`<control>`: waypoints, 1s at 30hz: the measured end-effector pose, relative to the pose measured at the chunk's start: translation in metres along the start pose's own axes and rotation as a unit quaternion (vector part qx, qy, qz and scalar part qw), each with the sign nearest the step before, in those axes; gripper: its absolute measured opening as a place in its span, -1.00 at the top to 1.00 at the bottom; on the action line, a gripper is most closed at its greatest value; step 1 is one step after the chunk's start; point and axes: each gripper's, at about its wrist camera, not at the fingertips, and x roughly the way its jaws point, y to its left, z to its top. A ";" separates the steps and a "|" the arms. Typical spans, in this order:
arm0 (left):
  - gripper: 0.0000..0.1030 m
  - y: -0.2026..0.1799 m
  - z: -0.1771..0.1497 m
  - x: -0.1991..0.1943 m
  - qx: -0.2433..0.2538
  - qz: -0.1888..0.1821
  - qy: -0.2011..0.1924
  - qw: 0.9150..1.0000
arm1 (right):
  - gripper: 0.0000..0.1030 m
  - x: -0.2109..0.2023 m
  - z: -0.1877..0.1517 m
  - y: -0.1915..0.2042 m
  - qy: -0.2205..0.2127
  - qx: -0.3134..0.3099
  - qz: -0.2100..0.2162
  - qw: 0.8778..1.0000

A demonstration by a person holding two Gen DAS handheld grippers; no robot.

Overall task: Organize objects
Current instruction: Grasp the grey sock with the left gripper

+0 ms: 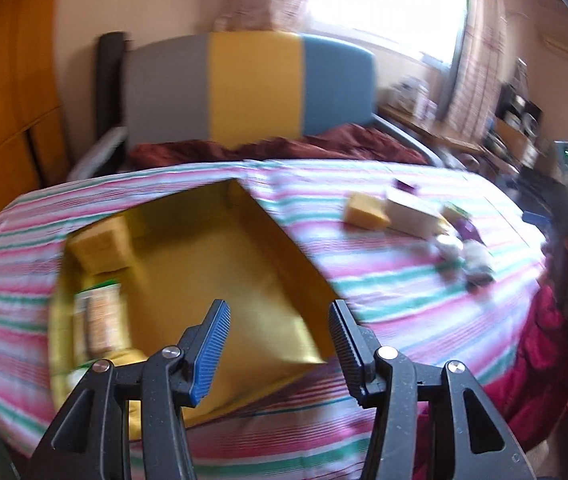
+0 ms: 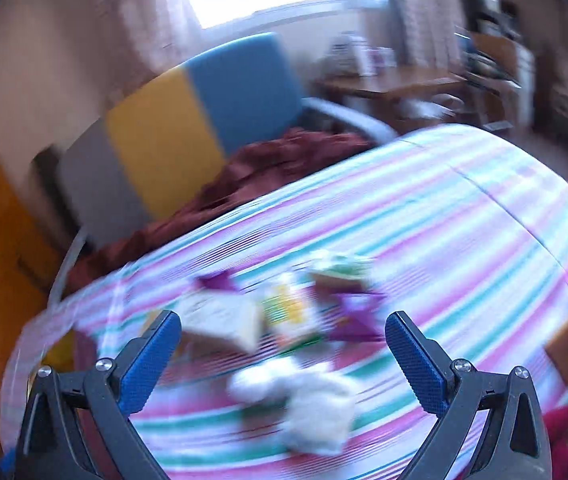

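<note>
My right tongs [image 2: 283,344] are spread wide and hold nothing; the loose pile of packets [image 2: 303,312] lies on the striped bed [image 2: 463,216] straight ahead of them, its spread running across their gap; the view is blurred, so I can't name each piece. My left tongs [image 1: 280,328] are part open and empty, over the yellow box [image 1: 220,256], which already holds some items; the pile is well off to their right. The right hand is nearer.
</note>
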 end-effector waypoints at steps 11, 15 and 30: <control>0.01 -0.100 0.019 0.065 0.047 -0.112 0.071 0.990 | -1.00 0.021 0.002 -0.081 0.042 0.192 0.030 0.980; 0.03 -0.132 0.028 0.083 0.054 -0.165 0.088 0.981 | -1.00 0.024 -0.001 -0.078 0.048 0.190 0.039 0.980; 0.11 -0.251 0.054 0.166 0.117 -0.264 0.159 0.944 | -1.00 0.012 -0.002 -0.094 0.018 0.230 0.080 0.970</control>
